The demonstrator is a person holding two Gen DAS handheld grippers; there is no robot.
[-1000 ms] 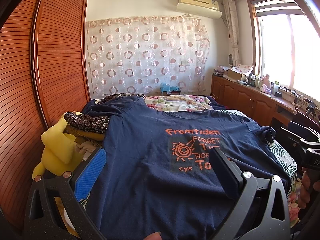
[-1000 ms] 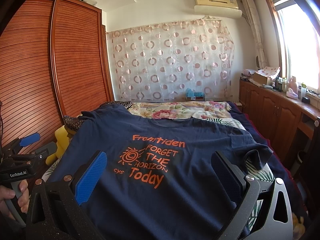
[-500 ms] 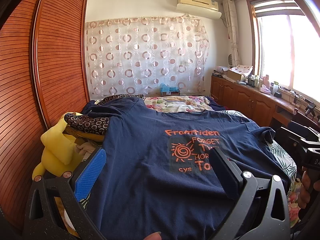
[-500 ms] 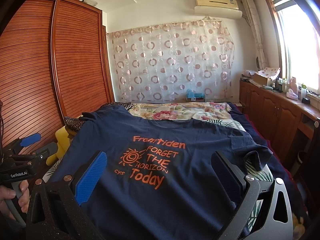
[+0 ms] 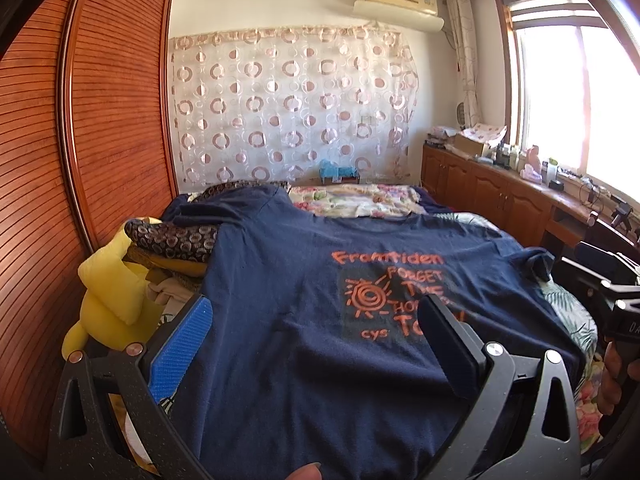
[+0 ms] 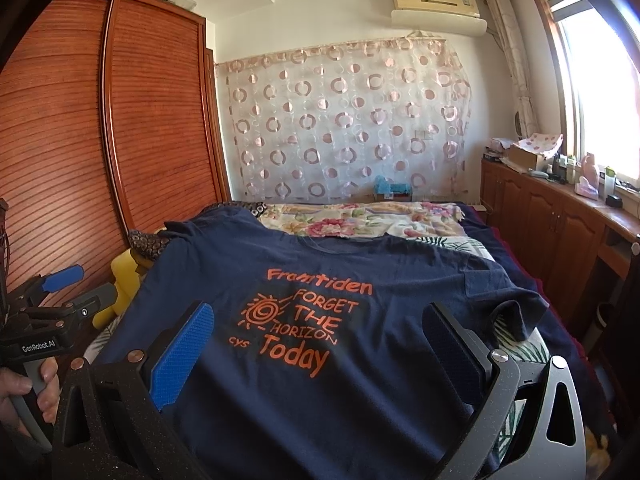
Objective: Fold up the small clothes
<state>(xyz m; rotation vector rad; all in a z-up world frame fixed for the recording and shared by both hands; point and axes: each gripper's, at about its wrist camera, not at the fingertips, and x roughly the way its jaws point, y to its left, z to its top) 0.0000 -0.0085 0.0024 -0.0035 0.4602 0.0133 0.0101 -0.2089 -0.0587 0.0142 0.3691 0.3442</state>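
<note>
A navy T-shirt (image 5: 288, 304) with orange print lies spread flat on the bed, collar away from me; it also shows in the right wrist view (image 6: 360, 380). Its right sleeve (image 6: 516, 312) is curled up at the bed's right side. My left gripper (image 5: 316, 332) is open and empty, hovering over the shirt's lower left part. My right gripper (image 6: 320, 340) is open and empty over the shirt's lower middle. Each gripper's handle shows at the edge of the other's view.
A yellow plush toy (image 5: 112, 300) and a pile of patterned clothes (image 5: 172, 236) sit at the bed's left by the wooden wardrobe (image 5: 80, 128). A floral blanket (image 6: 360, 220) lies beyond the shirt. Wooden cabinets (image 6: 560, 224) line the right wall under the window.
</note>
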